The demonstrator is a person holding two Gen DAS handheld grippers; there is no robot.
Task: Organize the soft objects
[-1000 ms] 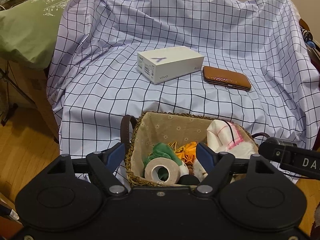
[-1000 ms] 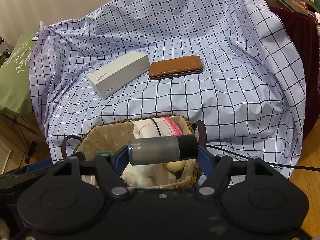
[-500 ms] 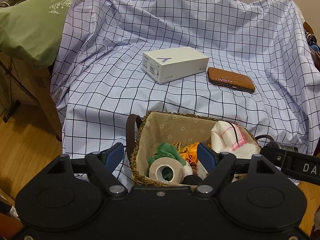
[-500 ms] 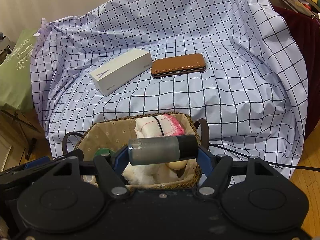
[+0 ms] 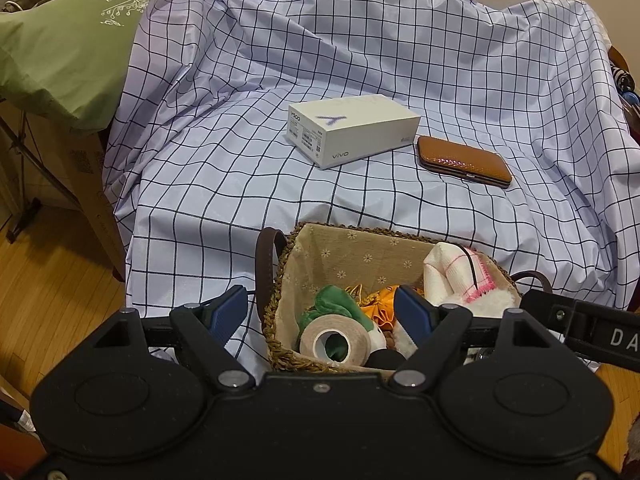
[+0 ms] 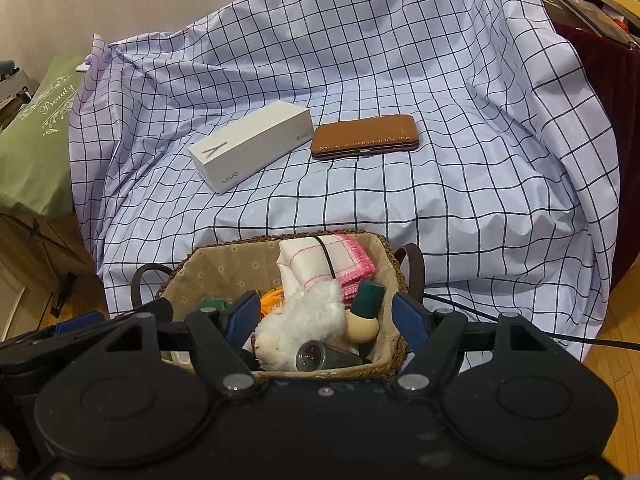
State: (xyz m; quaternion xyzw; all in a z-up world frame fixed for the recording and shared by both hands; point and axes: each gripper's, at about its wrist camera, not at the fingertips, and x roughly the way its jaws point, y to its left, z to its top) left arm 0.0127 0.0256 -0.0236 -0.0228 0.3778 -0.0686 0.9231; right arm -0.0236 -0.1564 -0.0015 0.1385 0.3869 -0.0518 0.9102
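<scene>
A woven basket (image 5: 280, 280) with a flowered lining sits at the near edge of the checked cloth. In it lie a tape roll (image 5: 334, 342), a green cloth (image 5: 336, 304), an orange pouch (image 5: 380, 308) and a white towel with pink trim (image 5: 452, 276). My left gripper (image 5: 320, 306) hangs open over the basket's left half, holding nothing. In the right wrist view the basket (image 6: 384, 248) also holds a white plush (image 6: 304, 320), a grey bottle (image 6: 324, 358) lying on its side and a cream ball with a green cap (image 6: 362, 326). My right gripper (image 6: 326, 308) stands open above them, empty.
On the cloth behind the basket lie a white phone box (image 5: 352, 132) and a brown hard case (image 5: 464, 160). A green pillow (image 5: 60, 52) rests at the left. Wooden floor (image 5: 48, 280) shows on both sides, and a dark red drape (image 6: 600, 80) hangs at the right.
The grey bottle that lay across my right gripper's fingers now rests in the basket, and that gripper is empty. My left gripper has stayed open over the basket.
</scene>
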